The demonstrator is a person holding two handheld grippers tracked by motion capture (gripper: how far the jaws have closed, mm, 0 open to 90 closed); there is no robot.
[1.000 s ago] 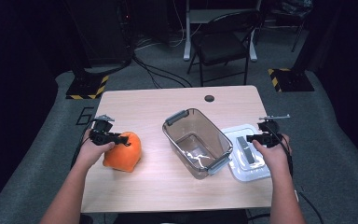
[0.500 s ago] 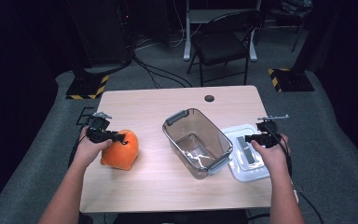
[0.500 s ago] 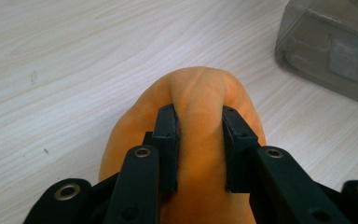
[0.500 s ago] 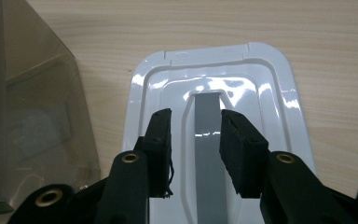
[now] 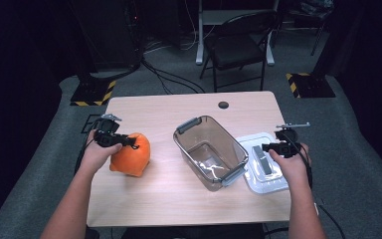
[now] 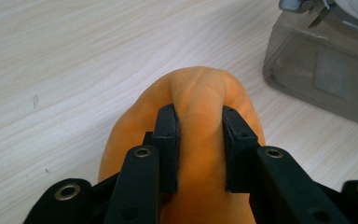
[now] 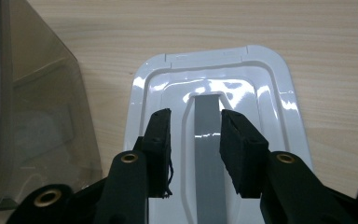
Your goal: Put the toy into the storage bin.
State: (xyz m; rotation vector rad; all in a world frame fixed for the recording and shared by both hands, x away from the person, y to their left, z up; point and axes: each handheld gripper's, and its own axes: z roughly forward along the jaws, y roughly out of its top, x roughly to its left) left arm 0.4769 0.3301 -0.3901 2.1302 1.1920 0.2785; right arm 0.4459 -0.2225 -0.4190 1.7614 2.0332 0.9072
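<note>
While left gripper [image 6: 199, 140] pinches orange plush [image 6: 200, 93], right gripper [image 7: 195, 140] hovers parted over white lid [image 7: 270, 93].

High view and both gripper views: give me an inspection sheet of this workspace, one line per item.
Surface: light wooden table, round hole near far edge.
Job's things: orange soft object; clear container, open and empty; white lid flat beside it.
Clutter: nothing seen.
Grippers: left gripper pinching a fold of the orange object, jaws just closed further; right gripper over the lid's grey handle, pads apart from it.
Cables: on the floor behind the table.
Surroundings: folding chair, dark carpet.
</note>
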